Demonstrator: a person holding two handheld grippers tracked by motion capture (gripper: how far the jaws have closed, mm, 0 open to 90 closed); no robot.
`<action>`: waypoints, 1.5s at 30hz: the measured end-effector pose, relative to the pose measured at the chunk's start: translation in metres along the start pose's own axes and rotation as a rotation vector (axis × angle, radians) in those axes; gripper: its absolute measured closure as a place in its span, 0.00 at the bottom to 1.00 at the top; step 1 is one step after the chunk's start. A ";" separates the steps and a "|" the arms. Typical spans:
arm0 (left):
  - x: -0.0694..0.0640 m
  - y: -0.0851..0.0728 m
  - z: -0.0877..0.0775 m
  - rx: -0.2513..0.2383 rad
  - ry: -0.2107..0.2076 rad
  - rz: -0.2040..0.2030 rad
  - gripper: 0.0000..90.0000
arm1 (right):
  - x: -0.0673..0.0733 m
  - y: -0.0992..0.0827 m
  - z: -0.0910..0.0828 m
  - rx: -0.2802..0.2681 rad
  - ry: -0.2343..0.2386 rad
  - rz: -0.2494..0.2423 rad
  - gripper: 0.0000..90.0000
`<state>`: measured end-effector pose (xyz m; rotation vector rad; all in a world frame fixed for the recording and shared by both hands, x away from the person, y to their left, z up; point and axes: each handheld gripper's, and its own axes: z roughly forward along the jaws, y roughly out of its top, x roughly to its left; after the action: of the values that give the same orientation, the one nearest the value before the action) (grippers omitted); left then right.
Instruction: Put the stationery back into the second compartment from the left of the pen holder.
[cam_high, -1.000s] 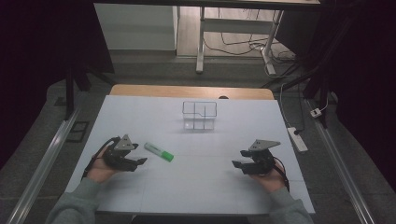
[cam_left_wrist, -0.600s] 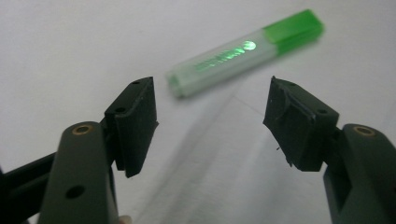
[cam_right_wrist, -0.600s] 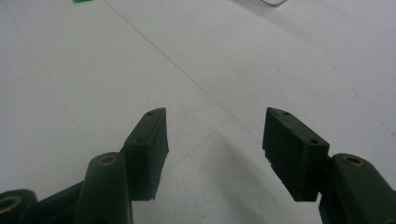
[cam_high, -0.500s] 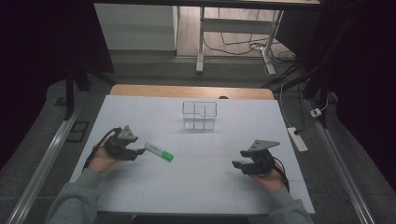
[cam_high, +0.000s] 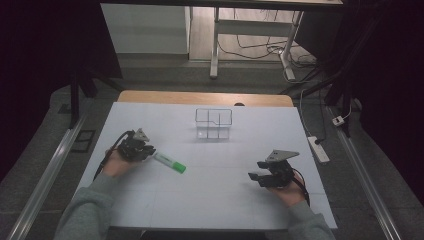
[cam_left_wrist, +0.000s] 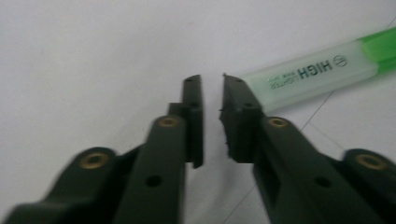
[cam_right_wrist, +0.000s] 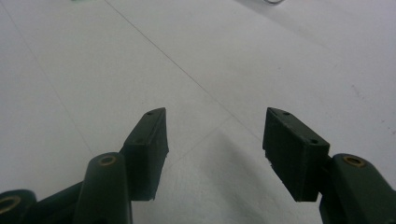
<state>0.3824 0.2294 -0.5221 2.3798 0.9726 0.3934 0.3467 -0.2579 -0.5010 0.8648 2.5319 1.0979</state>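
A clear plastic divided organiser box (cam_high: 214, 123) stands on the white surface (cam_high: 220, 200). Beyond the box, a bare wooden strip (cam_high: 150, 97) edges that surface. Right of the box, off the surface, a white power strip (cam_high: 318, 149) lies on the floor.

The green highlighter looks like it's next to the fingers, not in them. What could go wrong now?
The left gripper has just been closing, yet nothing sits between its fingers: the highlighter lies just off to one side, its end at one finger's tip. So the grab has probably missed. Lifting now would likely leave it on the table, and a sideways nudge could roll or push it away.
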 end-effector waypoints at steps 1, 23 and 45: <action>0.001 0.000 0.001 0.009 -0.001 -0.004 0.98 | 0.000 0.000 0.000 0.000 0.001 0.000 0.45; -0.012 0.006 0.010 0.005 -0.112 0.032 0.99 | 0.000 0.000 0.000 -0.004 -0.002 0.000 0.44; -0.048 0.030 0.018 0.003 -0.181 0.138 0.99 | 0.000 0.001 0.000 -0.001 -0.006 -0.002 0.44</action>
<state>0.3733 0.1709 -0.5225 2.4434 0.7310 0.2212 0.3465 -0.2575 -0.5000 0.8643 2.5264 1.0946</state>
